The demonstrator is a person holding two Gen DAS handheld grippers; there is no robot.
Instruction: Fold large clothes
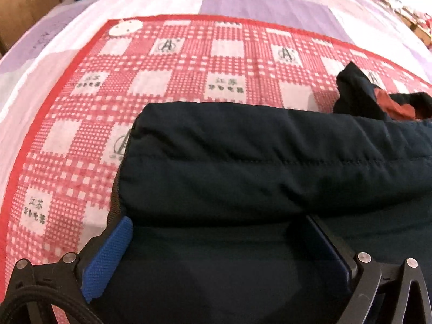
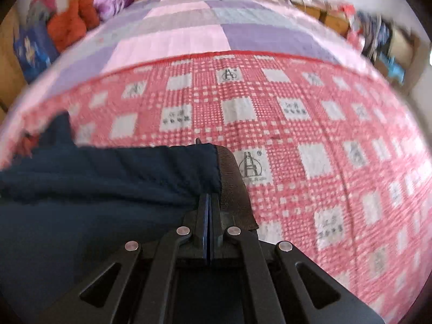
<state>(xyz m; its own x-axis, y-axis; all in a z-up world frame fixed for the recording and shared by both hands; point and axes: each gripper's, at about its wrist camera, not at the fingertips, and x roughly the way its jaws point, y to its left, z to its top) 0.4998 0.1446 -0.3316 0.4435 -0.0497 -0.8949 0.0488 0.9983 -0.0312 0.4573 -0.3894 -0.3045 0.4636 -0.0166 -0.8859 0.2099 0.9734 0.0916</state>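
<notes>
A dark navy padded jacket (image 1: 270, 156) lies folded on a red-and-white checked blanket (image 1: 81, 135). Its red lining (image 1: 397, 105) shows at the far right. My left gripper (image 1: 221, 240) is open, its blue pads (image 1: 108, 256) spread wide with jacket fabric lying between them. In the right wrist view the jacket (image 2: 94, 189) fills the lower left, with a brown ribbed cuff (image 2: 235, 189) at its edge. My right gripper (image 2: 208, 202) is shut, its jaws pressed together on the jacket's edge beside the cuff.
The blanket (image 2: 297, 135) covers a bed with a purple, pink and grey patchwork sheet (image 2: 189, 32). Orange and purple bundles (image 2: 81, 16) lie by the wooden headboard. Cluttered shelves (image 2: 378, 35) stand at the right.
</notes>
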